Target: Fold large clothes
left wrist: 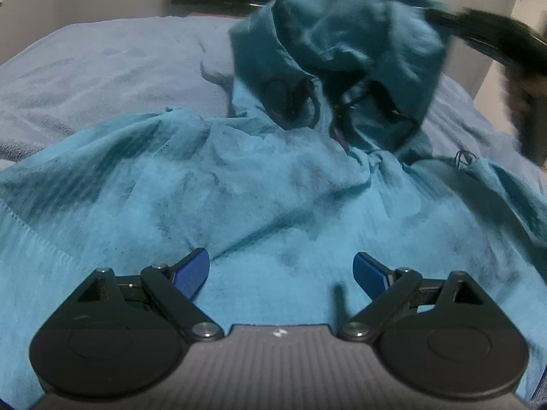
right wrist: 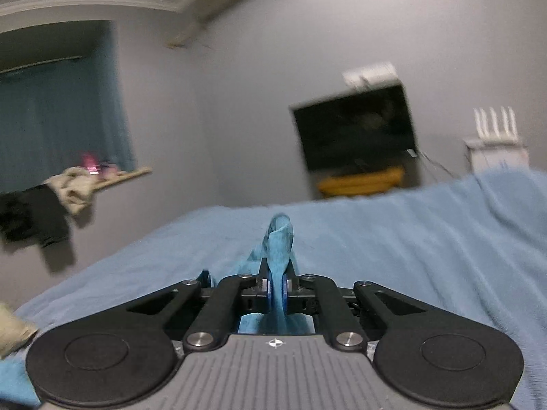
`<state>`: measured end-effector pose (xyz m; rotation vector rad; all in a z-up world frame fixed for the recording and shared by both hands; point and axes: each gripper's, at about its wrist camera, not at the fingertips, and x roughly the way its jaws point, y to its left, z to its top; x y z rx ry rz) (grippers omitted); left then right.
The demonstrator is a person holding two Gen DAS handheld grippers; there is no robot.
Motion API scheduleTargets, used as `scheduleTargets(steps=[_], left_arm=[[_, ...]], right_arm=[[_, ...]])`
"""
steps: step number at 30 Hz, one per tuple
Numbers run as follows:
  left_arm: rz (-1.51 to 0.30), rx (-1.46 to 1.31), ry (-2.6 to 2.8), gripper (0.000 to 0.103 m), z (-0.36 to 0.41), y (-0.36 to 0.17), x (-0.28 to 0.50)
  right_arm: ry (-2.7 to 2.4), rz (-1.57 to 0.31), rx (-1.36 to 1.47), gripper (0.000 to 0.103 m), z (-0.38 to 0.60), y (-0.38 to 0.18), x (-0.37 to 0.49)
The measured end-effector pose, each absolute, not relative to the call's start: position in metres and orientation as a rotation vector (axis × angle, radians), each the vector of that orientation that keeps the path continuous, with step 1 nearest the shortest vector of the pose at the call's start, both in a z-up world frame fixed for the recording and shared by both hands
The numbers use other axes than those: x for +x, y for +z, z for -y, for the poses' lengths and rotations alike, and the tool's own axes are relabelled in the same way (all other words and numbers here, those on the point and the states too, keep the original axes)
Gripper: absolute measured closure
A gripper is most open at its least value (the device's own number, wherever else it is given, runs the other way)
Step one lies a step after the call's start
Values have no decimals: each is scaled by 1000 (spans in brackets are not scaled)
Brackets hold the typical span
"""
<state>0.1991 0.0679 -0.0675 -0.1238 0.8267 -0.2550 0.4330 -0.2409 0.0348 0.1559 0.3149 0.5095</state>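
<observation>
The teal garment (left wrist: 273, 188) is spread over the bed (left wrist: 102, 68), which is taken as the ref. point throughout. Most of the cloth lies crumpled on the bed's near part, directly under the left gripper (left wrist: 281, 271). The far part of the garment is lifted off the bed and bunched (a dark drawstring or cord is seen hanging in the folds, approx. at the middle). At the upper right of the left wrist view, a dark blurred shape is seen at the raised edge of the cloth; it is prob. the right gripper, but that cannot be confirmed.

The left gripper is held above the garment w/ its jaws spread wide; nothing is caught between the blue pads (left wrist: 191, 273), and contact w/ the fabric cannot be made out.

The right gripper (right wrist: 277, 288) is clamped on a fold of the teal garment (right wrist: 278, 242): the pads are pressed together w/ cloth pinched between them, a tuft standing up past the fingertips. It is held over the bed (right wrist: 393, 239), pointing toward the wall beyond it, where a dark screen (right wrist: 355, 133) is mounted. A curtain (right wrist: 58, 119) is seen left of the bed, w/ clothes (right wrist: 51, 201) heaped on a ledge below it.
</observation>
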Motion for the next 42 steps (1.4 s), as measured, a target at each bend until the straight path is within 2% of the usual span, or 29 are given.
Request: scheduleTargets(steps=[8, 15, 17, 18, 20, 21, 22, 28, 31, 35, 38, 42], left_arm=[[-668, -154, -111, 11, -80, -48, 168], [-449, -110, 93, 11, -97, -14, 122], [-420, -100, 110, 11, -101, -4, 117], [-416, -96, 113, 11, -101, 0, 116], [-422, -102, 92, 11, -99, 8, 119], [-431, -110, 68, 11, -97, 11, 122], [-444, -115, 36, 11, -93, 14, 127], [-472, -51, -108, 11, -47, 21, 148], [-490, 25, -181, 11, -20, 12, 162], [-576, 143, -245, 11, 7, -16, 169], [-712, 230, -241, 11, 17, -55, 177], [-825, 198, -235, 9, 13, -89, 187]], right_arm=[[557, -294, 19, 97, 259, 34, 275], [506, -477, -25, 97, 274, -3, 169], [464, -550, -69, 92, 271, -12, 158], [441, -579, -94, 83, 269, -13, 153], [429, -587, -94, 74, 267, -9, 143], [428, -575, -82, 60, 268, -5, 136], [426, -554, -68, 51, 268, 0, 129], [395, -477, -6, 50, 243, 30, 130], [361, -472, -3, 51, 218, 26, 150], [338, -532, 9, 54, 196, 1, 189], [294, -621, -75, 56, 175, -35, 212], [248, -712, -121, 57, 174, -80, 225]])
